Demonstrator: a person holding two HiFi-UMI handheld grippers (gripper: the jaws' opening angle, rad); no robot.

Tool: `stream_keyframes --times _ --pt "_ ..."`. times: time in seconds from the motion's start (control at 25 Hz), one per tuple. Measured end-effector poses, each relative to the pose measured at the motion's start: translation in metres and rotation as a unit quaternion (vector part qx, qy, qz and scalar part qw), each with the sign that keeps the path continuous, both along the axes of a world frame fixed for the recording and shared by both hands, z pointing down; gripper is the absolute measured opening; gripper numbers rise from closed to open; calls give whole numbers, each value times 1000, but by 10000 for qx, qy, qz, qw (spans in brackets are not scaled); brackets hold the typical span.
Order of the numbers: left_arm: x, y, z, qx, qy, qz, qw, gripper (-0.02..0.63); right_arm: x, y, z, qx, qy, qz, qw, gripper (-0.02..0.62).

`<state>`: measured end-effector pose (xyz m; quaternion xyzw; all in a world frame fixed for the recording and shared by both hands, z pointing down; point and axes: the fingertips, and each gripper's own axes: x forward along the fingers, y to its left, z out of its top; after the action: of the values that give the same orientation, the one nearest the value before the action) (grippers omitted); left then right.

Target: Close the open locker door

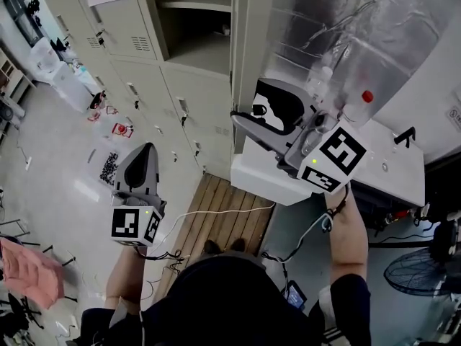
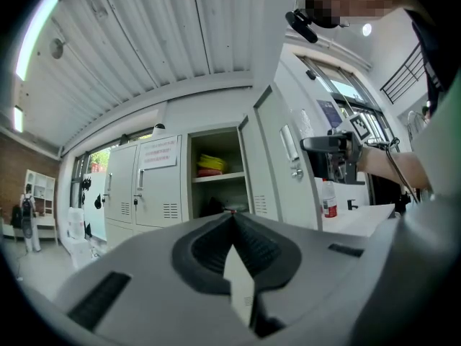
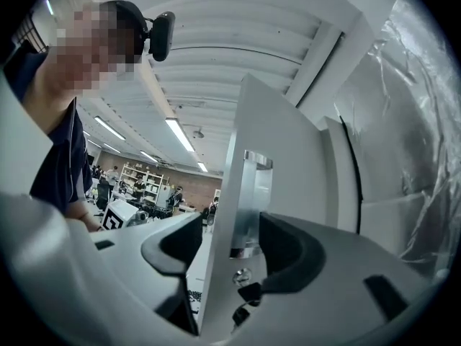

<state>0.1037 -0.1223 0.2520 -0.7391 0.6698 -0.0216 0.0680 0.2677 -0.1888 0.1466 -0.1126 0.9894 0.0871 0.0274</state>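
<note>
My right claw (image 3: pixel 230 247) straddles the free edge of the locker door (image 3: pixel 288 150) — the edge stands between its jaws, with the handle (image 3: pixel 252 200) on the right jaw's side. The left claw (image 2: pixel 232 216) sits well off to its left — the open locker (image 2: pixel 212 193) is straight ahead of it, and a bottle (image 2: pixel 329 202) is to its right.

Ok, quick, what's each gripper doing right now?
Left gripper: closed, empty.
Right gripper: open, jaws straddling the locker door edge, not clamped.

Open-plan lab or workshop: steel lockers (image 1: pixel 124 29), cabled floor (image 1: pixel 65 193) (shelving racks (image 3: pixel 137 181) beyond).
</note>
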Motion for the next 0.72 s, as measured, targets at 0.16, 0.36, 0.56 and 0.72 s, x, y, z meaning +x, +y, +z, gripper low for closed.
stream_keyframes --times 0.16,0.36,0.56,0.72 --pt "-6 2 0 -3 50 -59 10000 3 -3 -2 0 -96 -58 -146 9998 224" --pt "-6 2 2 -11 78 -123 9999 3 0 -5 1 -202 -49 -400 9990 195" --pt "-6 1 0 1 47 -187 9998 3 0 -4 2 -210 100 -715 9972 161" --pt "-8 1 1 -10 38 -240 9997 3 -2 -2 3 -229 168 -891 9956 152"
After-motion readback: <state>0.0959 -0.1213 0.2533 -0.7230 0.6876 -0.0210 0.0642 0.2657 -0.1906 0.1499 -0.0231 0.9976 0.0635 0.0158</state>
